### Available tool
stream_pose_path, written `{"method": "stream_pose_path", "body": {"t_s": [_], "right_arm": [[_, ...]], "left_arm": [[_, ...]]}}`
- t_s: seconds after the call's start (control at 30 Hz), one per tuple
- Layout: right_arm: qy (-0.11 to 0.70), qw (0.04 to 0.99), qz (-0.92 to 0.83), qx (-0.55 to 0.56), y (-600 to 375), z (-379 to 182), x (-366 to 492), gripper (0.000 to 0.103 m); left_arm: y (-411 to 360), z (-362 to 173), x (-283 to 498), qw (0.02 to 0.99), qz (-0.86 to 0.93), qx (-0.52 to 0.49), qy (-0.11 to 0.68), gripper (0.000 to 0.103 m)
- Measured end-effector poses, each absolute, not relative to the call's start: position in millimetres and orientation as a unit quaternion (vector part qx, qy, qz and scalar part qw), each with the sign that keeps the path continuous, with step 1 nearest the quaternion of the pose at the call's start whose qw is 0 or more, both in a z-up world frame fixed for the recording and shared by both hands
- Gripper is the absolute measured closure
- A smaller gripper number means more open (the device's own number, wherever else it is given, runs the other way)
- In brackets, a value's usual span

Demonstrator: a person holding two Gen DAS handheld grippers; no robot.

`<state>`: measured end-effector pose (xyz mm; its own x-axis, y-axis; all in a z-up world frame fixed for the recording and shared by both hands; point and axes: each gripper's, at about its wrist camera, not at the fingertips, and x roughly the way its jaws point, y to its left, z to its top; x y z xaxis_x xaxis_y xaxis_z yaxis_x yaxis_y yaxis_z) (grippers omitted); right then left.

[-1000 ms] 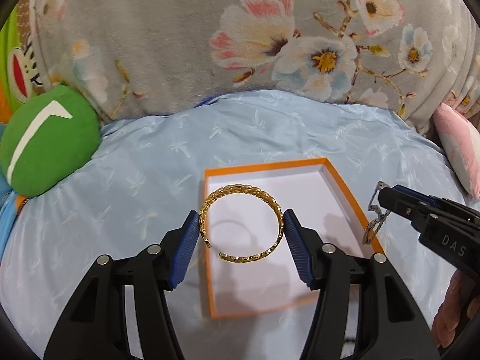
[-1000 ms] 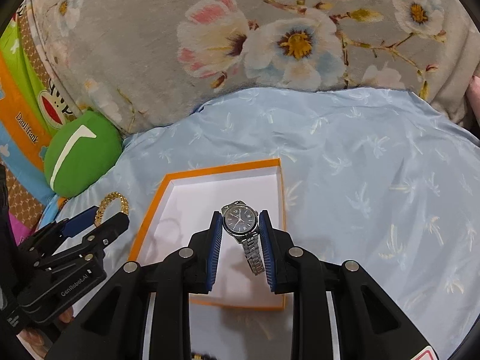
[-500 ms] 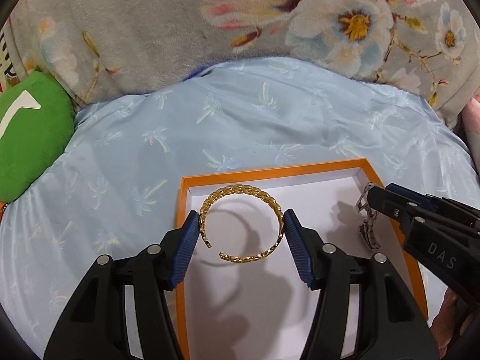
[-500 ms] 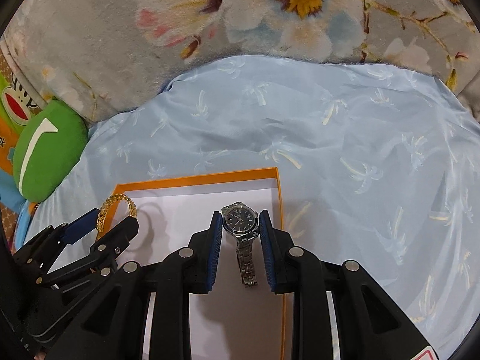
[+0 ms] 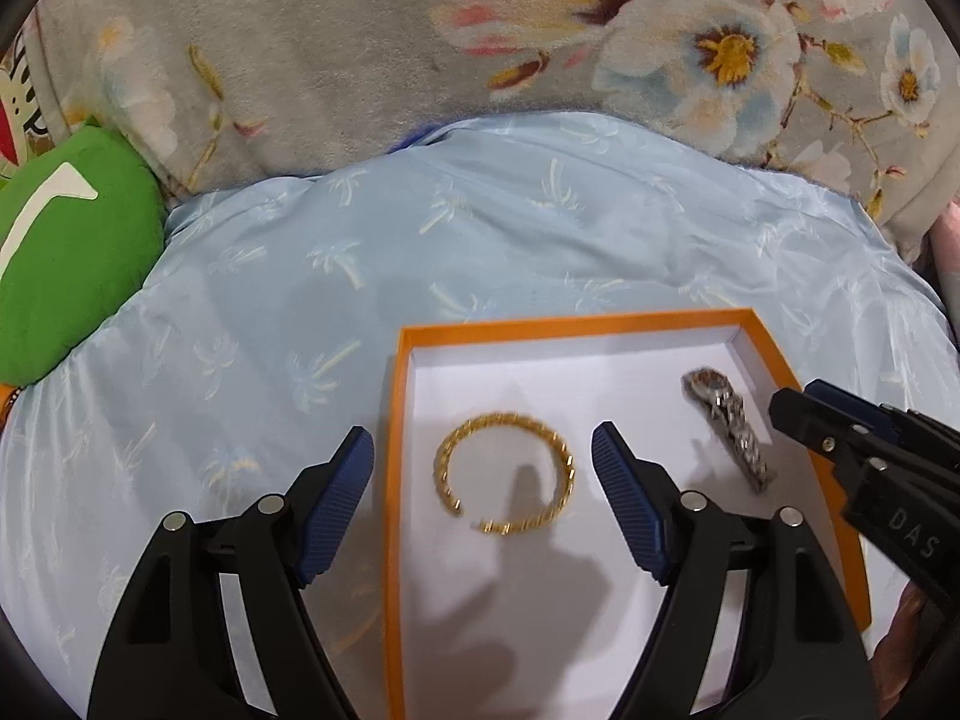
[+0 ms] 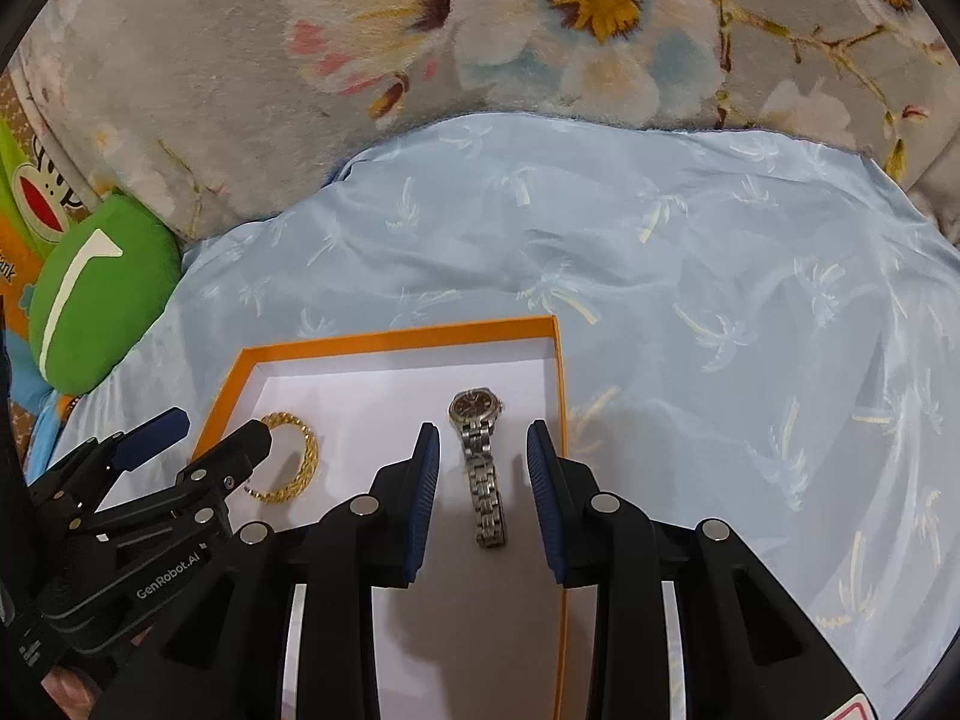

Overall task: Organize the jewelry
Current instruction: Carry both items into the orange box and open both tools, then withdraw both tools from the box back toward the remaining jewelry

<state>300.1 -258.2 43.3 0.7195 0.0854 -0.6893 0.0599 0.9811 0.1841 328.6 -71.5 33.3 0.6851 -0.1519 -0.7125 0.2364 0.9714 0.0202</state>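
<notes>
An orange box [image 5: 570,322] with a white floor lies on the light blue bedspread. A gold open bangle [image 5: 504,471] lies on its floor at the left; it also shows in the right wrist view [image 6: 288,456]. A silver watch [image 6: 480,462] with a dark face lies at the box's right side, also in the left wrist view [image 5: 726,426]. My left gripper [image 5: 483,498] is open, its jaws wide on either side of the bangle, not touching it. My right gripper [image 6: 483,498] is open, its jaws either side of the watch band.
The box rim [image 6: 396,335] stands a little above the bedspread [image 6: 720,300]. A grey floral blanket [image 5: 420,30] rises behind. A green cushion [image 5: 66,252] lies at the left.
Both grippers have opened. The bangle and the watch, held above the box before, now lie on the box floor.
</notes>
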Motion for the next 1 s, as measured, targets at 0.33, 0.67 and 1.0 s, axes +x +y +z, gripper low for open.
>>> {"method": "stream_pose_path", "body": {"t_s": [0.33,0.67,1.0], "right_arm": [[0.383,0.921,0.012,0.074,-237.1,35.2,231.5,0.073],[0.397,0.914,0.007,0.087,-233.5,22.1,199.8,0.076],[0.396,0.915,-0.002,0.074,-223.2,21.5,179.2,0.076]], "left_arm": [[-48.2,22.9,265.6,0.912,-0.105,0.083,0.388,0.03],[-28.7,10.0,246.5,0.906,-0.094,0.068,0.407,0.03],[-19.4,8.3,227.3,0.906,-0.102,0.063,0.406,0.03]]}}
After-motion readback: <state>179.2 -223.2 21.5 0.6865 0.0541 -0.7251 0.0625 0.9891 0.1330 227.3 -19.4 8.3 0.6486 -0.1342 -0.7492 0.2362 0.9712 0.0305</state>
